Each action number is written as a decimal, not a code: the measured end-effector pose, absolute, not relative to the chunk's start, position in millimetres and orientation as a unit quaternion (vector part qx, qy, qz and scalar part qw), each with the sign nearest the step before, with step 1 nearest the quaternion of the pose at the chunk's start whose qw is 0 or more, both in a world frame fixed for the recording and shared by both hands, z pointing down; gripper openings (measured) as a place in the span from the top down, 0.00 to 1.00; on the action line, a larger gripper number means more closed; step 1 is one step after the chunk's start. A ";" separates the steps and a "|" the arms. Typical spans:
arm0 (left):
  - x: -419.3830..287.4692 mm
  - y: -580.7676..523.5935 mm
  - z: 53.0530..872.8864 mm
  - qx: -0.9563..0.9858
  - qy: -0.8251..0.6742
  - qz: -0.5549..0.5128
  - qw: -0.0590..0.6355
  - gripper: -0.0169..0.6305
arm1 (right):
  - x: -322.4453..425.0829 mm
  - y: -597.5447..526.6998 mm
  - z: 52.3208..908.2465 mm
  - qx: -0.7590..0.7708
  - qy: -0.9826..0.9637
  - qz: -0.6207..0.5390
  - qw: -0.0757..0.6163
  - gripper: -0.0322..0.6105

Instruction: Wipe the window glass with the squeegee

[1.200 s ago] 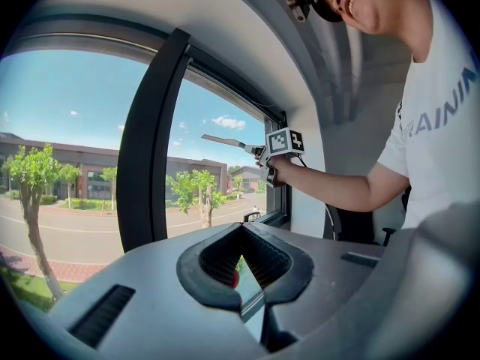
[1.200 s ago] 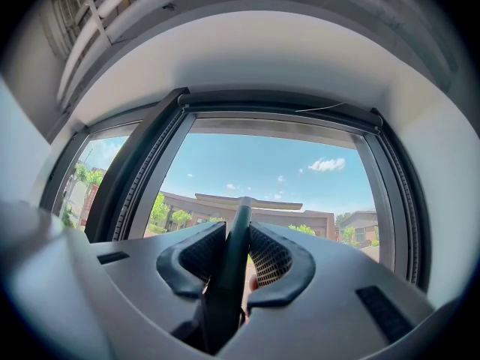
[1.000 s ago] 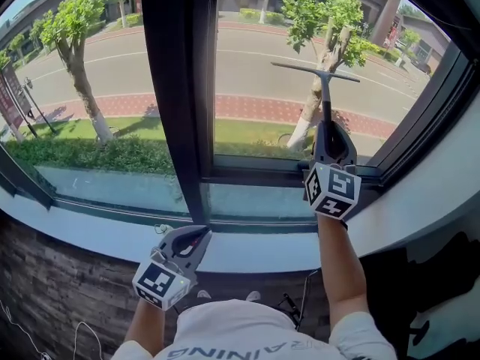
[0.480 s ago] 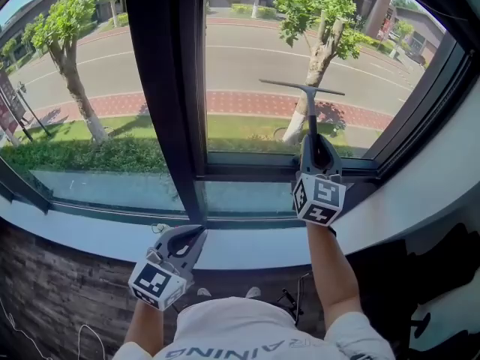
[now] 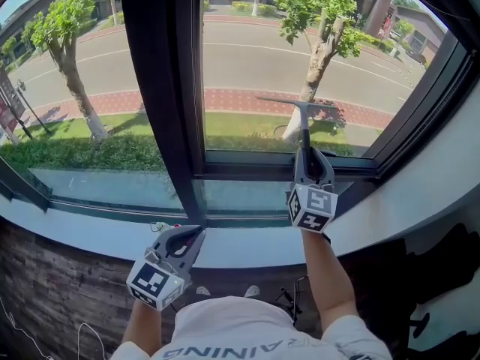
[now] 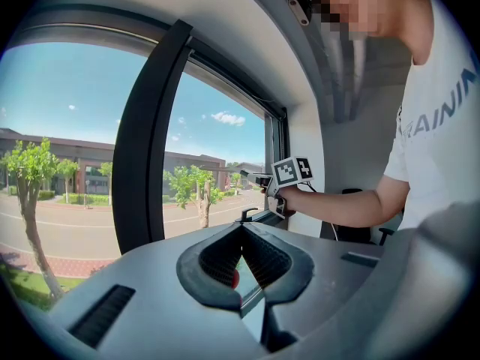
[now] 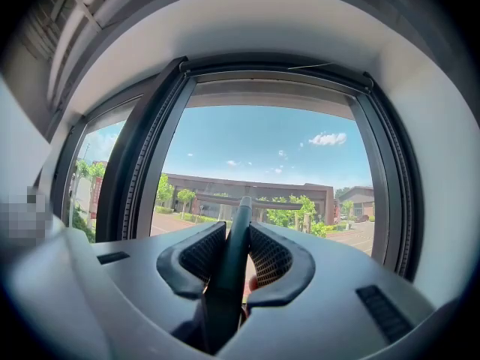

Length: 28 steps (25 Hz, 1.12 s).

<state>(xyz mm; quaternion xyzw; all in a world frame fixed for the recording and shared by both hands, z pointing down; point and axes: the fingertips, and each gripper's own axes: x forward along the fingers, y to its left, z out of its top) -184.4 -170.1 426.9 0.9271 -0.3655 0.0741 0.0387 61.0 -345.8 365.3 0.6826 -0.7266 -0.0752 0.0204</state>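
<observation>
With the right gripper [image 5: 307,154] clamped on its handle, the squeegee [image 5: 300,105] has descended the right pane [image 5: 247,58] to picture centre, nearing the bottom rail [image 5: 247,172], so 1 stroke is almost complete; the left gripper [image 5: 189,237] sits closed and empty, lower left.

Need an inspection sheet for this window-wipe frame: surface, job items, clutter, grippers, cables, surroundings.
Surface: window glass, right pane, no streaks or dirt visible; white sill below it.
Job's things: squeegee, blade level, low on that pane; contact with the glass can't be confirmed.
Clutter: small item on the sill by the mullion, too small to identify.
Grippers: right gripper shut on the squeegee's handle; left gripper shut, empty, held low near the sill.
Cables: thin wire on the floor at lower left; dark cabling under the sill.
Surroundings: road, trees and grass outside; nothing seen near the glass inside.
</observation>
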 end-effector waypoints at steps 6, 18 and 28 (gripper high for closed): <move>-181.5 -171.7 427.4 0.927 -0.366 0.079 0.040 0.95 | 61.1 -345.9 386.5 0.679 -0.731 -0.062 0.033 0.79; -174.2 -174.4 426.5 0.927 -0.363 0.089 0.044 0.95 | 63.4 -347.0 447.0 0.676 -0.734 -0.018 0.066 0.79; -171.5 -174.6 434.3 0.926 -0.362 0.096 0.053 0.95 | 70.7 -347.4 477.8 0.671 -0.738 -0.013 0.077 0.79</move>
